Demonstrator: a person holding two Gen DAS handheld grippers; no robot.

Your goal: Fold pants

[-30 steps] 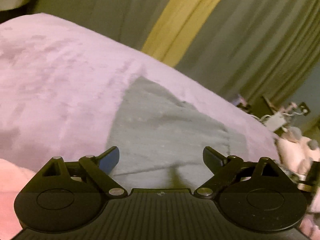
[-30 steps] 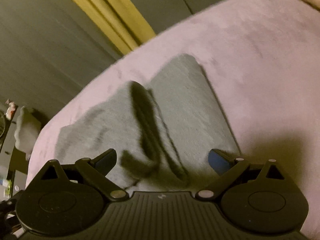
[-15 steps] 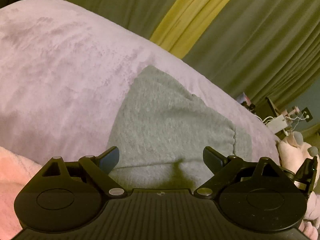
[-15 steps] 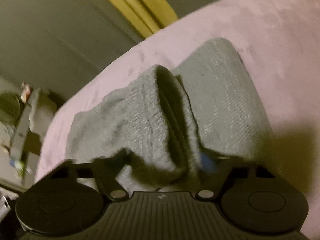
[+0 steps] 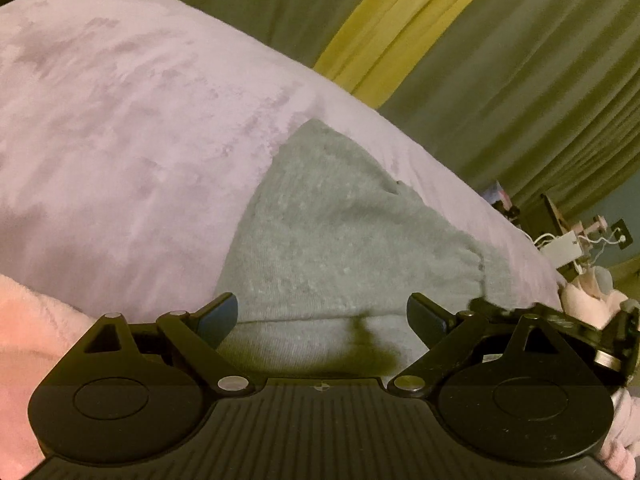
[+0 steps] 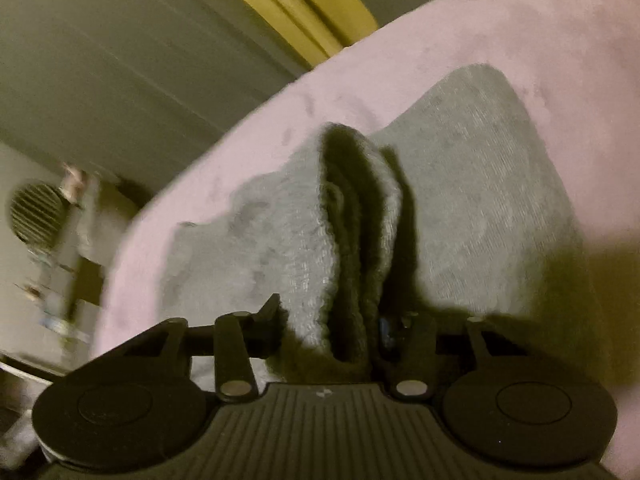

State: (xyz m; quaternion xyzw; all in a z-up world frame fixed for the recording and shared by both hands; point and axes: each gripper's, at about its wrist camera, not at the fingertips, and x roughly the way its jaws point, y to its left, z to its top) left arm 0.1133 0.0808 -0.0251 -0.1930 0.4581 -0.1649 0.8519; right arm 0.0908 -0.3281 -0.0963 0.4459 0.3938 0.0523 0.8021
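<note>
Grey pants (image 5: 340, 232) lie on a lilac blanket-covered bed (image 5: 120, 140). My left gripper (image 5: 322, 316) hovers open over the near edge of the pants, its fingers wide apart and nothing pinched between them. In the right wrist view the pants (image 6: 480, 200) rise into a bunched upright fold (image 6: 352, 220). My right gripper (image 6: 330, 320) has its jaws closing on the base of that fold. The cloth fills the gap and both pads press into it.
Grey-green curtains with a yellow stripe (image 5: 392, 28) hang behind the bed. A fluffy pink cloth (image 5: 24, 320) lies at the near left. Cables and small clutter (image 5: 568, 248) and a pale plush item (image 5: 592, 296) sit past the bed's right edge. A round vented object (image 6: 36, 216) stands beyond it.
The right jaws went from wide open to pinching a fold of the pants, which now stands taller between them. The left gripper stayed open and only rolled slightly.
</note>
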